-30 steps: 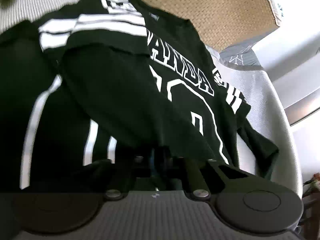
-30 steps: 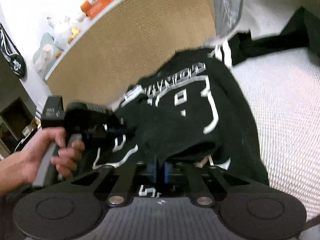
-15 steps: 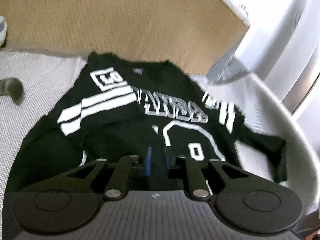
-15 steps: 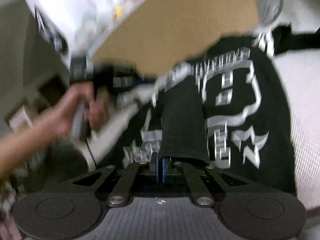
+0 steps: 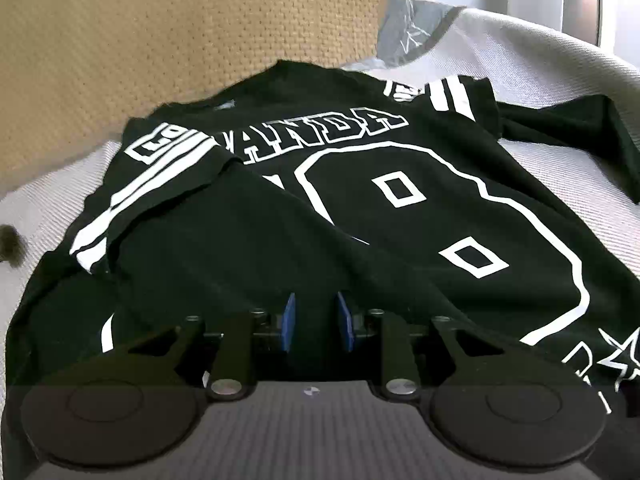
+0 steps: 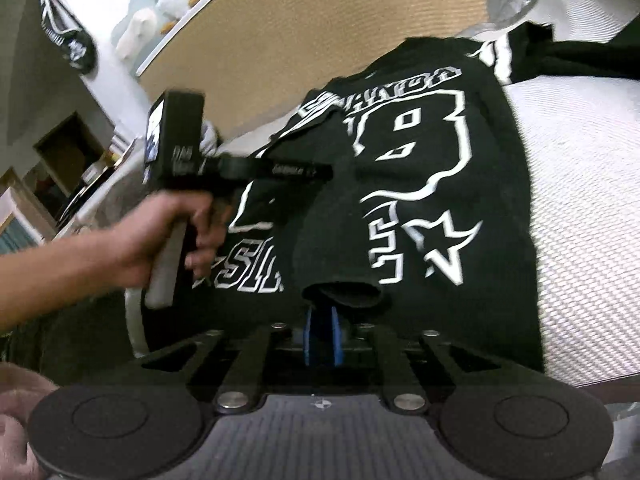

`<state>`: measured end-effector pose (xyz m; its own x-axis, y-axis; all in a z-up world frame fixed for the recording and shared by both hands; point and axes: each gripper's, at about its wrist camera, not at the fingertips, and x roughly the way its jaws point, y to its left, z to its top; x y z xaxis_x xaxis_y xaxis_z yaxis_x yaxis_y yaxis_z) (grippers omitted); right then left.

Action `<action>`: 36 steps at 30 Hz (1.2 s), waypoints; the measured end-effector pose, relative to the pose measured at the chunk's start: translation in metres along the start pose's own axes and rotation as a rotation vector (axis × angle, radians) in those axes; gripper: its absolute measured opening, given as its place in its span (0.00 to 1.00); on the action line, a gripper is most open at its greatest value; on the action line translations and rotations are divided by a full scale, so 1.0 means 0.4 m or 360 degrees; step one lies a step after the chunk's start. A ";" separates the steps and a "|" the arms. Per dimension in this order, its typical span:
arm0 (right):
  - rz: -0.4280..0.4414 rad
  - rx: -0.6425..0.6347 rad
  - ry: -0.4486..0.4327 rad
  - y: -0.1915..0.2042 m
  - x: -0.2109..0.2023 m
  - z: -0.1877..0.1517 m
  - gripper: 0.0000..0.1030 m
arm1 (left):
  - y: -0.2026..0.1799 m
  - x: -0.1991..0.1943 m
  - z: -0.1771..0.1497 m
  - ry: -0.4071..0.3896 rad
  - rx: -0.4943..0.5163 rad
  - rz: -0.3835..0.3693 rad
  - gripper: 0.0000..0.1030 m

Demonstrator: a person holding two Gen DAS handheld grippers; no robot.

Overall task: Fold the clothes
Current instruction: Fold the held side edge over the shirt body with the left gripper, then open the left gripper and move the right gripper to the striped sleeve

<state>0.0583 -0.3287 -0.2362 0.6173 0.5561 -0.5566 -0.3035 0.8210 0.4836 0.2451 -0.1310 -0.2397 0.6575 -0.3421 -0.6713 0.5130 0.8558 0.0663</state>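
A black jersey (image 5: pixel 400 216) with white lettering and a large number lies flat on the pale ribbed cover (image 6: pixel 580 200). One striped sleeve (image 5: pixel 168 184) is folded across its front, and the sleeve's cuff (image 6: pixel 340 294) rests just ahead of my right gripper (image 6: pixel 322 334). That gripper's blue pads are opening and nothing shows pressed between them. My left gripper (image 5: pixel 317 314) hovers low over the jersey's hem side, its jaws opening with an empty gap. In the right wrist view a hand (image 6: pixel 160 236) holds the left gripper (image 6: pixel 316 170) over the folded sleeve.
A tan woven panel (image 5: pixel 160 40) rises right behind the jersey's collar. A grey plastic bag (image 5: pixel 412 28) lies at the far right corner. A small dark object (image 5: pixel 10 246) sits on the cover at the left edge. A shelf with soft toys (image 6: pixel 168 12) is beyond the panel.
Both grippers were shut on the black sleeve and have let it go. The sleeve now lies across the jersey's front. My left gripper rolled level and drew back.
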 end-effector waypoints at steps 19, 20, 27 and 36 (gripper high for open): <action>-0.0531 0.0247 -0.0465 -0.133 -0.177 0.090 0.26 | 0.026 0.006 -0.056 -0.0267 -0.0173 -0.0007 0.40; -0.0568 0.0273 -0.0485 -0.145 -0.184 0.092 0.26 | 0.027 0.006 -0.057 -0.0270 -0.0177 -0.0010 0.40; -0.0791 0.0467 -0.0538 -0.223 -0.210 0.101 0.26 | 0.022 0.006 -0.062 -0.0287 -0.0166 0.0006 0.40; -0.1100 0.0492 -0.0580 -0.287 -0.221 0.146 0.43 | 0.025 0.007 -0.064 -0.0294 -0.0183 -0.0002 0.40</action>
<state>0.0810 -0.4796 -0.2031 0.8031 -0.1792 -0.5682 0.4088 0.8596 0.3067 0.2378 -0.1135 -0.2599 0.7523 -0.3991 -0.5241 0.4542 0.8905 -0.0262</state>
